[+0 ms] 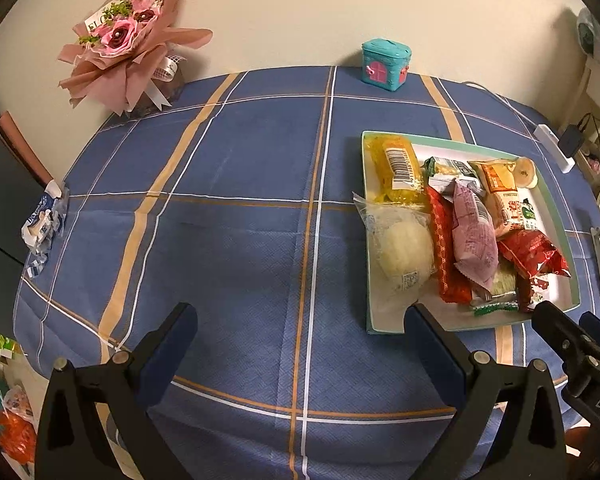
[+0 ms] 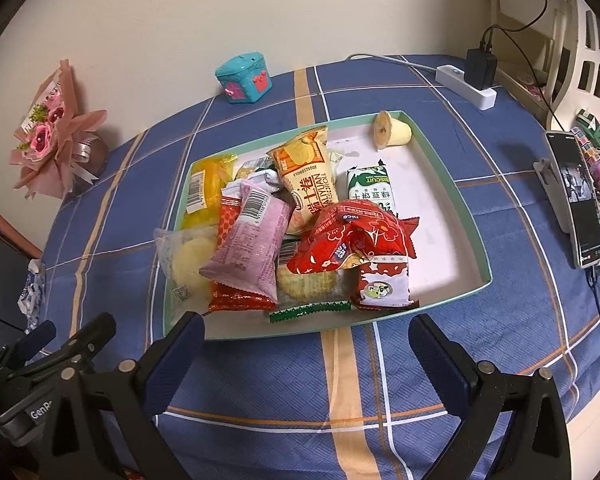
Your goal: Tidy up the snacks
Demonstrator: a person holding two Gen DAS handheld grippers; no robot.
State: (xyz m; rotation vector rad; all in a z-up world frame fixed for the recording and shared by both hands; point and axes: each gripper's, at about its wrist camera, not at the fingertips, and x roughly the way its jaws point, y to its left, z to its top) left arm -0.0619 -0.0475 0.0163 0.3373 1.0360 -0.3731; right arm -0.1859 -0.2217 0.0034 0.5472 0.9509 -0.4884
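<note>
A green-rimmed tray (image 2: 456,196) sits on the blue plaid tablecloth and holds several snack packs: a pink pack (image 2: 252,236), a red pack (image 2: 352,240), a yellow chip bag (image 2: 306,176), a clear bag of pale cakes (image 2: 188,260) and a small cup jelly (image 2: 392,132). The tray also shows in the left wrist view (image 1: 556,216). My right gripper (image 2: 306,340) is open and empty just in front of the tray's near edge. My left gripper (image 1: 300,332) is open and empty over bare cloth, left of the tray.
A teal toy box (image 1: 386,64) stands at the table's back edge. A pink bouquet (image 1: 128,48) is at the back left. A crumpled blue-white wrapper (image 1: 44,224) lies at the left edge. A power strip (image 2: 466,86) and a propped phone (image 2: 576,196) are right.
</note>
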